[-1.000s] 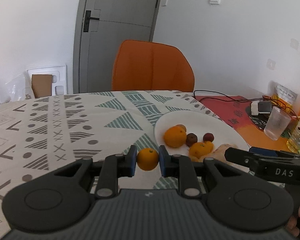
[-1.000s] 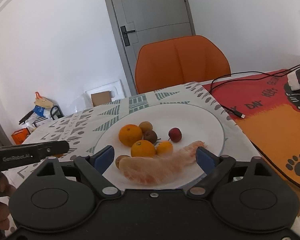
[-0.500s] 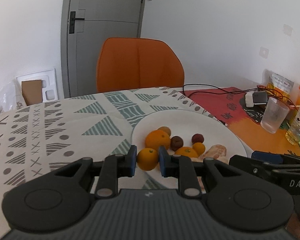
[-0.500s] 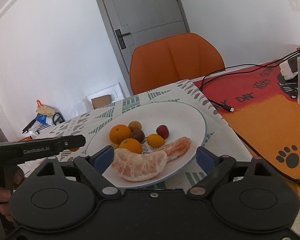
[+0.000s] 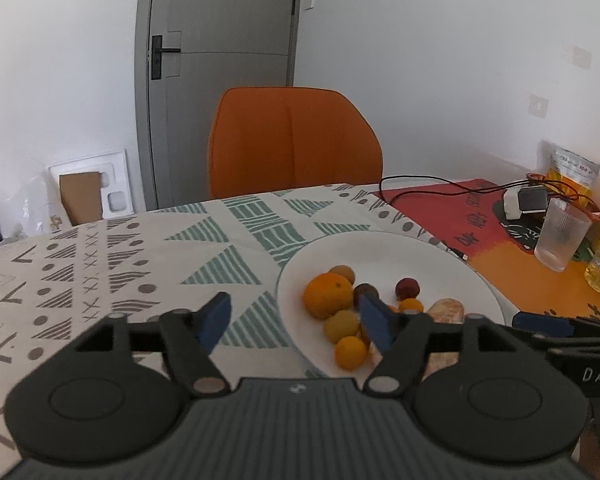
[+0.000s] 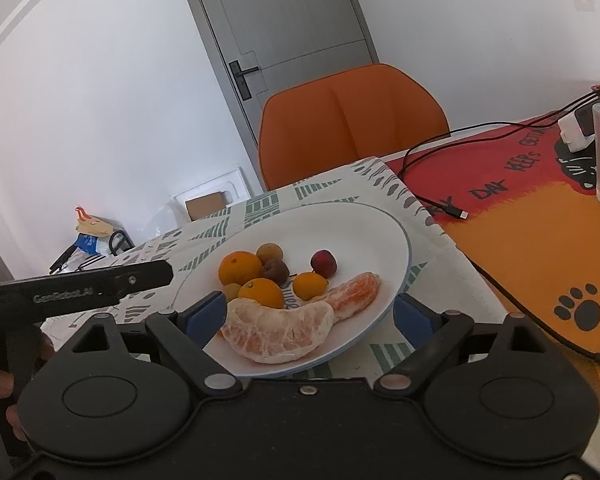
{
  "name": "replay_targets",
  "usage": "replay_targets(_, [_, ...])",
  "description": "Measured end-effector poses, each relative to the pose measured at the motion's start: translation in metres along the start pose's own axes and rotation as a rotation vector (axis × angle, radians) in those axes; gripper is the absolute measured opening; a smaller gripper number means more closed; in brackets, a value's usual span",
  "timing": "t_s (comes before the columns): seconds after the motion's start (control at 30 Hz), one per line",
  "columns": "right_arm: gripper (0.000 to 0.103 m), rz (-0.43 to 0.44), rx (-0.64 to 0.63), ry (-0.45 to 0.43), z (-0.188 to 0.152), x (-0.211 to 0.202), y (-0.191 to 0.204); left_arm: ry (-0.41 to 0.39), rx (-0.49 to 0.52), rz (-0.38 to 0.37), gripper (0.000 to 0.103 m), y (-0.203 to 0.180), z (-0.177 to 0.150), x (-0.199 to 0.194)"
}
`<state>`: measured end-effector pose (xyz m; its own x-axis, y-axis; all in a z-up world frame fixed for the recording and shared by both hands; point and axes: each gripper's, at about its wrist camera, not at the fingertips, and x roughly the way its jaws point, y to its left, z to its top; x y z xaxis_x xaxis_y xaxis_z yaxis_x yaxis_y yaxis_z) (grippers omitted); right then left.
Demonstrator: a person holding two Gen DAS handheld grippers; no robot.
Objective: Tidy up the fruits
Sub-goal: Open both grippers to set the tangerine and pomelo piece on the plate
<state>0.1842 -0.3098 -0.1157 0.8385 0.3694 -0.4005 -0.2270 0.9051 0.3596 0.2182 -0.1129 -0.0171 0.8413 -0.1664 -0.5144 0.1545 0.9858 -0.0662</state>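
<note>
My left gripper (image 5: 294,322) has just been opening; its jaws stand apart with nothing between them, parked at the near-left rim of the plate (image 5: 452,256). I judge the small orange (image 5: 351,352) at the plate's near edge is the one it let go, dropped close to the other fruit so the pile stays together. My right gripper (image 6: 310,316) is wide and empty too, straddling the plate's near rim over the peeled citrus segments (image 6: 278,330), probably waiting its turn. Farther in sit the big orange (image 5: 327,295), a dark brown fruit (image 6: 276,270) and a red fruit (image 6: 323,263), all bunched toward the plate's left half. The plate rests on the patterned cloth on the table (image 5: 100,264); a glass (image 5: 562,236) stands well to the right, clear of the work.
</note>
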Motion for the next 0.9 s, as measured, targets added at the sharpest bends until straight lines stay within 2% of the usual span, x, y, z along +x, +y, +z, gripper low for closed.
replay_targets(0.27, [0.098, -0.008, -0.024, 0.002, 0.0, -0.004, 0.014, 0.007, -0.033, 0.028, 0.089, 0.014, -0.005, -0.016])
replay_targets(0.43, [0.103, -0.003, -0.022, 0.008, -0.002, -0.008, 0.019, 0.006, -0.046, 0.057, 0.09, 0.024, -0.009, -0.028])
replay_targets(0.9, [0.103, 0.023, -0.036, 0.012, -0.005, -0.023, 0.041, 0.011, -0.141, 0.135, 0.097, 0.052, -0.018, -0.069])
